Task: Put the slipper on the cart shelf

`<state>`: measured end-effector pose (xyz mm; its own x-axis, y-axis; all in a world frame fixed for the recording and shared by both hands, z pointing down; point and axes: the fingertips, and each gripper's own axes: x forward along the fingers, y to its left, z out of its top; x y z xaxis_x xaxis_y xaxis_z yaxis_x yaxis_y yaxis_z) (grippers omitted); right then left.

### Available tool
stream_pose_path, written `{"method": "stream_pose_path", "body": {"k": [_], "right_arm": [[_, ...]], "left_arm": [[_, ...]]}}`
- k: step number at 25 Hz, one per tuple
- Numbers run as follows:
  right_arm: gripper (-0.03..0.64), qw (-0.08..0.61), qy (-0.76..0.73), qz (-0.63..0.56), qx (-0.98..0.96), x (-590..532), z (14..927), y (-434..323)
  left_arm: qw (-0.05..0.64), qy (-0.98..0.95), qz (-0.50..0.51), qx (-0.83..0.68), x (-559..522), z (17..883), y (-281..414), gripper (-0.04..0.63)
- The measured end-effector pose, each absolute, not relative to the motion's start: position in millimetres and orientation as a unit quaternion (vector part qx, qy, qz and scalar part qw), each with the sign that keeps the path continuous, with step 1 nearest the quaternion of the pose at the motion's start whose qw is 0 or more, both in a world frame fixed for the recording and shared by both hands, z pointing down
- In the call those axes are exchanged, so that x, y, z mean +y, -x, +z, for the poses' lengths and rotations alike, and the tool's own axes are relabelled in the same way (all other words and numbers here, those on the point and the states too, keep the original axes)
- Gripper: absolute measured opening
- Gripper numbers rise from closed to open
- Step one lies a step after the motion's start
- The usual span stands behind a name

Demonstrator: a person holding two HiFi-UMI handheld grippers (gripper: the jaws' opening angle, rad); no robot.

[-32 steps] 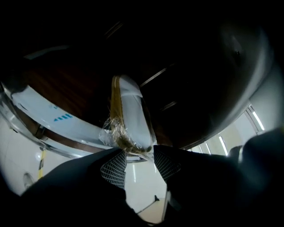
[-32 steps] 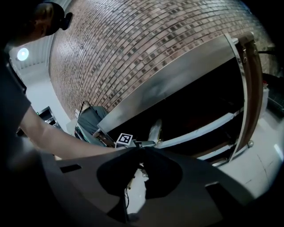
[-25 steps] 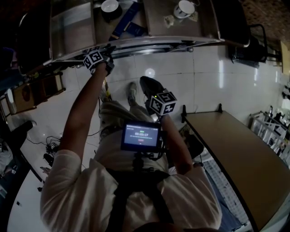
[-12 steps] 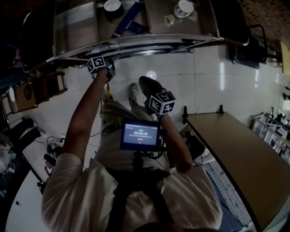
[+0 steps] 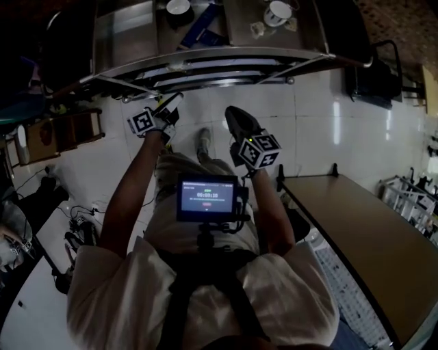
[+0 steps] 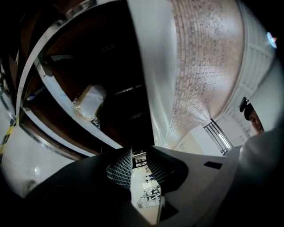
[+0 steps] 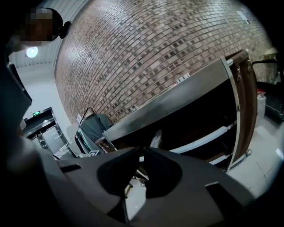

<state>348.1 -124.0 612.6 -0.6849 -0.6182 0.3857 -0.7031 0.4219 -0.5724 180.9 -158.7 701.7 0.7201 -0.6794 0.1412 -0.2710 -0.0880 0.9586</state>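
Note:
A whitish slipper (image 6: 88,103) with a tan rim lies on a lower shelf of the steel cart (image 5: 226,58). It also shows as a pale shape (image 7: 155,138) under the cart top in the right gripper view. The cart top hides it in the head view. My left gripper (image 5: 171,104) hangs just in front of the cart's edge, apart from the slipper. Its jaws (image 6: 138,155) are closing, with a narrow gap and nothing between them. My right gripper (image 5: 236,119) is held beside it, dark and pointing at the cart. Its jaws (image 7: 139,153) meet at the tips, empty.
The cart top carries a cup (image 5: 279,12), a bowl (image 5: 178,7) and a blue box (image 5: 202,24). A wooden table (image 5: 356,225) stands at the right. The person's shoe (image 5: 200,140) rests on the white tiled floor. Cables and a wooden crate (image 5: 68,130) lie at the left.
My left gripper has drawn back from under the cart's edge toward the person. The right gripper has shifted a little up and right.

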Motion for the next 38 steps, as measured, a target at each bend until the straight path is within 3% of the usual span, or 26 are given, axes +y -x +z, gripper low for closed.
{"method": "stream_pose_path", "body": {"k": [5,10,18,22,28,38], "right_arm": [[0.062,0.042,-0.394,0.347,-0.850,-119.8,583.5,-350.8],[0.111,0.032,-0.390,0.332,-0.858,-125.9,565.5,-358.1],[0.137,-0.005,-0.376,0.288,-0.881,-125.3,519.0,-356.0],[0.140,-0.025,-0.381,0.279,-0.881,-128.4,516.2,-363.5],[0.135,0.020,-0.381,0.238,-0.893,-113.1,521.5,-351.3],[0.135,0.023,-0.403,0.314,-0.859,-122.5,549.5,-332.0]], "left_arm": [[0.521,-0.762,-0.190,-0.336,-132.6,638.2,-159.7,0.006],[0.463,-0.790,-0.179,-0.359,-120.9,600.2,-141.1,0.002],[0.362,-0.813,-0.139,-0.435,-95.6,571.1,-92.9,0.002],[0.356,-0.789,-0.149,-0.478,-82.1,569.9,-71.3,0.002],[0.384,-0.752,-0.161,-0.510,-45.0,593.7,-36.8,0.002],[0.407,-0.733,-0.186,-0.512,-41.9,601.7,-15.7,0.002]]}}
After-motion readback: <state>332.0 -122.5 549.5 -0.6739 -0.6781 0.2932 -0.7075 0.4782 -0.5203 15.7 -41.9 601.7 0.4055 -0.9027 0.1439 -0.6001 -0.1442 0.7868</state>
